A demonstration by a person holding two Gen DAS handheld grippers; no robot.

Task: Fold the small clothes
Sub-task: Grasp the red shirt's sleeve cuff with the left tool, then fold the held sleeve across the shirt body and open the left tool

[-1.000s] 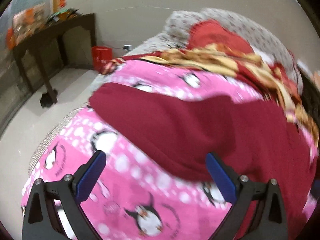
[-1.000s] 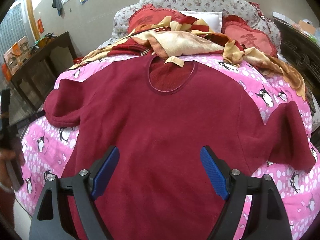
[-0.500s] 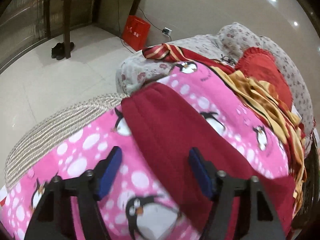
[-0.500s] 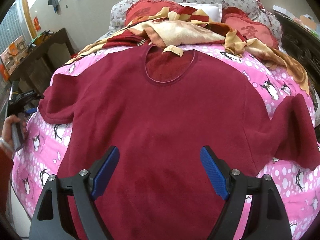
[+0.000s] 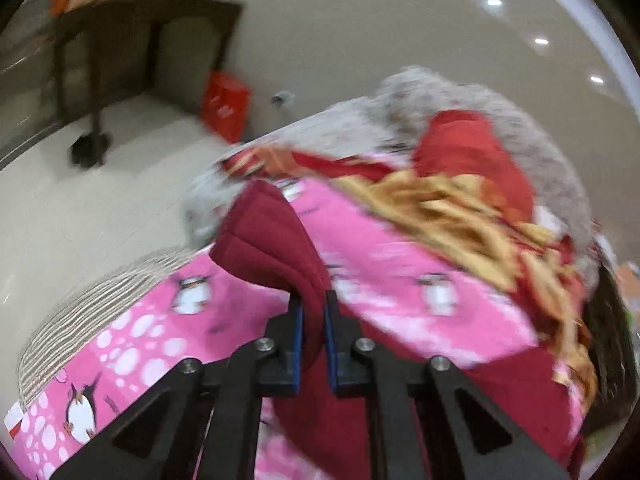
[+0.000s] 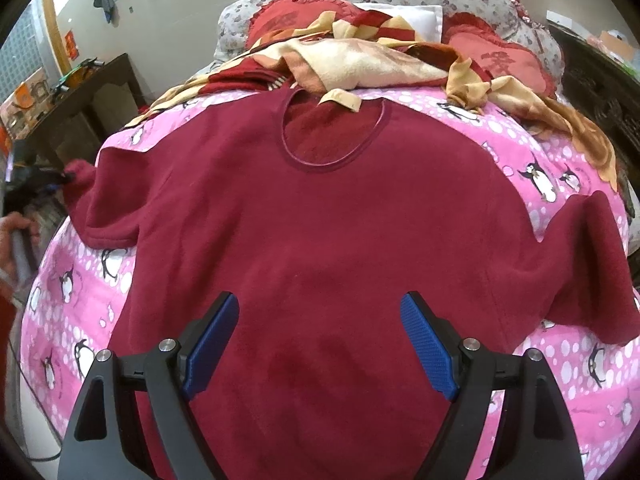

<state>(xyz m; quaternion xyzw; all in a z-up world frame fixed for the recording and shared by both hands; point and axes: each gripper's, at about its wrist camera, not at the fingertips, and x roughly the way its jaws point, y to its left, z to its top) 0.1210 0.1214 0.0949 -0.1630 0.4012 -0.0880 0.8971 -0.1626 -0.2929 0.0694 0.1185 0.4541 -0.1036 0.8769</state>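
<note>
Red shirt (image 6: 320,240) lies flat on pink penguin blanket (image 6: 560,360). Left gripper (image 5: 312,332) pinches left sleeve (image 5: 272,240), lifts it. Right gripper (image 6: 320,344) wide open above shirt, holds nothing. No fold done yet.

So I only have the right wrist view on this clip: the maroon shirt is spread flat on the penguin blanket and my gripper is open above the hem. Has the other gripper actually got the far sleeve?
Observer: Yes. In the left wrist view the left gripper is shut on the sleeve, fabric pinched between the blue pads.
Operator: Is the sleeve flat on the bed?
Observer: No. Its cuff end stands up off the pink blanket in a raised fold ahead of the fingers.
Operator: Anything on the floor that side?
Observer: A red bag stands by the wall next to a dark table; the picture is blurred, so no finer detail.
</note>
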